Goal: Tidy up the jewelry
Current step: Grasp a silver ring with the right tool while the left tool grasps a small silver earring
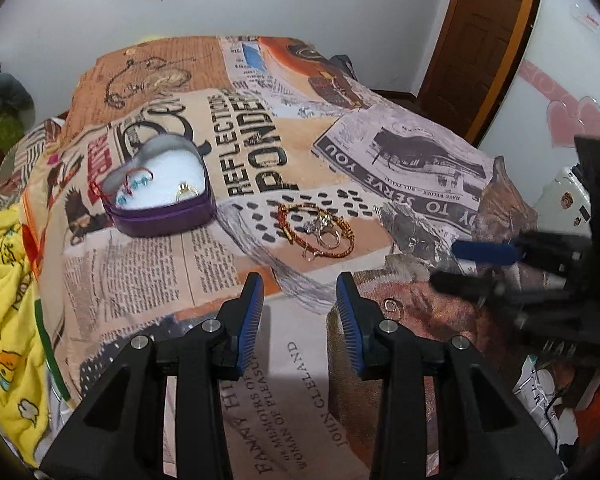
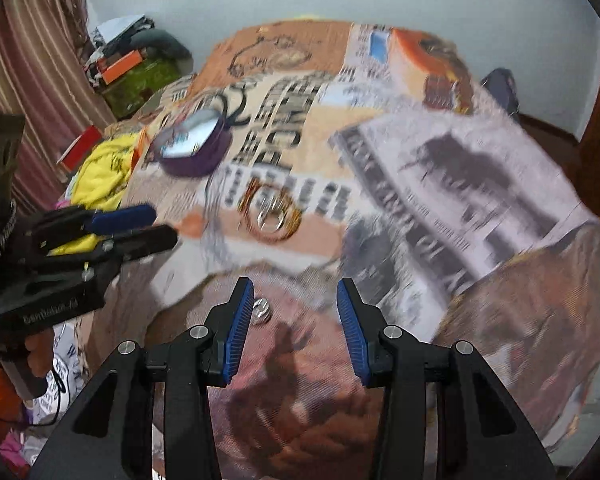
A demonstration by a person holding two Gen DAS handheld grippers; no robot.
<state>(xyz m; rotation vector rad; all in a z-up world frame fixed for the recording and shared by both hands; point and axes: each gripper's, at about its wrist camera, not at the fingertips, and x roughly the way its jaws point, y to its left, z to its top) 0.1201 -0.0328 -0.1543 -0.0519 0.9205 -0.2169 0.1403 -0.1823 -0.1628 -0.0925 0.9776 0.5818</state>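
A purple heart-shaped box [image 1: 162, 200] with a white lining lies open on the printed bedspread [image 1: 236, 184]; inside are blue-stone pieces [image 1: 134, 186] and a gold ring [image 1: 187, 191]. A red-and-gold bracelet [image 1: 314, 228] with silver rings piled on it lies right of the box. A small ring [image 1: 392, 306] lies near my left gripper's right finger. My left gripper [image 1: 300, 286] is open and holds nothing. My right gripper [image 2: 295, 292] is open and holds nothing; a silver ring [image 2: 261, 310] lies by its left finger. The box [image 2: 194, 148] and bracelet [image 2: 271, 216] look blurred in the right wrist view.
A yellow cloth [image 1: 8, 304] lies at the bed's left edge. A brown door [image 1: 484, 28] stands at the back right. Boxes and clutter [image 2: 128, 68] sit by a striped curtain [image 2: 28, 72]. The other gripper shows at each view's side [image 1: 540, 264] [image 2: 100, 232].
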